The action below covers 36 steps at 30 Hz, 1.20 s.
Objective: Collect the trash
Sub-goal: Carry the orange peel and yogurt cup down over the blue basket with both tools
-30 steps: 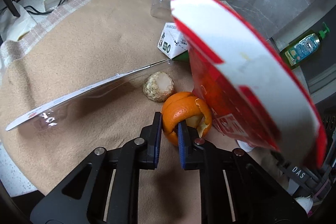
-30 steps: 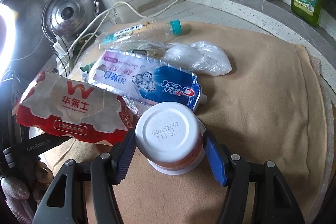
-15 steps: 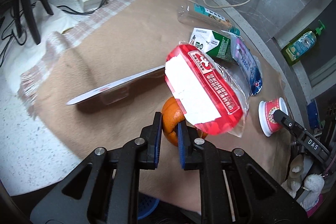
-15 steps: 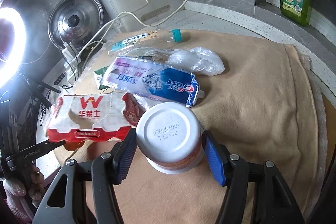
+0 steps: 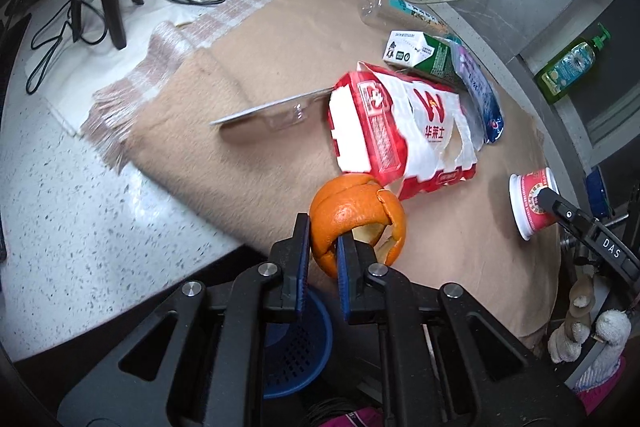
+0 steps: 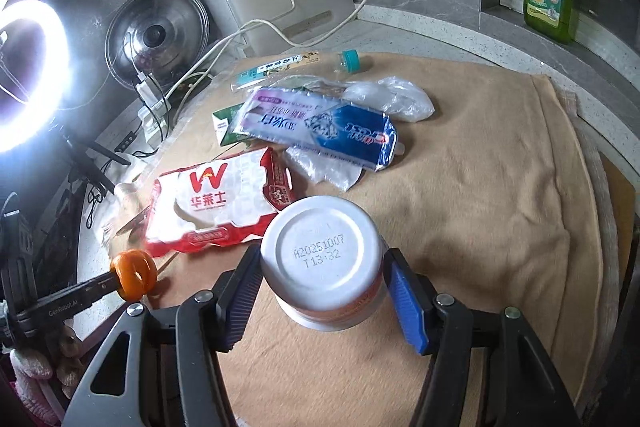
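Left wrist view: our left tongs point(image 5: 323, 259) pinch a curl of orange peel point(image 5: 356, 215), lifted past the counter point(image 5: 80, 219) edge with the blue bin point(image 5: 308, 343) just below. We judge this the carry-to-bin step; next, centre over the bin and release.

Right wrist view: our right tongs point(image 6: 326, 301) clamp an upturned paper cup point(image 6: 324, 259) above the tan cloth point(image 6: 480, 207). Red wrapper point(image 6: 216, 203) and toothpaste tube point(image 6: 320, 127) lie on the cloth, not yet collected.

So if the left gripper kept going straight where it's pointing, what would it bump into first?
Probably the red-and-white wrapper, just beyond the orange peel that the left gripper pinches. Depth is hard to judge here.
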### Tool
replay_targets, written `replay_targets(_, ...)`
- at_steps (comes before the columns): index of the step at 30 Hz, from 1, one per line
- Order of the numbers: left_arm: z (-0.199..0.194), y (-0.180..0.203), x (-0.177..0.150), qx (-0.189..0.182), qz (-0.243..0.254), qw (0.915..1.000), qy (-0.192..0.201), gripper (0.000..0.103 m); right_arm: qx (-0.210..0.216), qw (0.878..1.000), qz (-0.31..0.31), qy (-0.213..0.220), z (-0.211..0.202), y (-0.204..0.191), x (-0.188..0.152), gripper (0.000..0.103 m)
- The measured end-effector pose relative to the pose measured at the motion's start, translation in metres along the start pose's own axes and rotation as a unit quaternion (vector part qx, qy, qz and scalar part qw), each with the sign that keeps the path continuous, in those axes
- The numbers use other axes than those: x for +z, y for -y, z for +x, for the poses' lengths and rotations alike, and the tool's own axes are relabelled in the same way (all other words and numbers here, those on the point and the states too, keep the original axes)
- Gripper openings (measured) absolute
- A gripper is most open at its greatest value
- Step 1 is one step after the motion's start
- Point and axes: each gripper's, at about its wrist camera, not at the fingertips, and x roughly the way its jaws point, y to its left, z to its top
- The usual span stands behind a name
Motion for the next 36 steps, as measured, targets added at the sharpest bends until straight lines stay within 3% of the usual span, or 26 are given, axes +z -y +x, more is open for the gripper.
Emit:
replay_targets(22, -0.043, -0.028, -0.042, 0.001, 0.043, 0.9991, 0.006, 0.010, 0.030, 0.999, -0.016, -0.012, -0.029, -0.062, -0.060, 0.063)
replay_targets(36, -0.024, -0.051, -0.095, 0.007, 0.063, 0.9970, -0.045, 0.010, 0.049, 0.996, -0.058, -0.055, -0.019, -0.114, -0.127, 0.063)
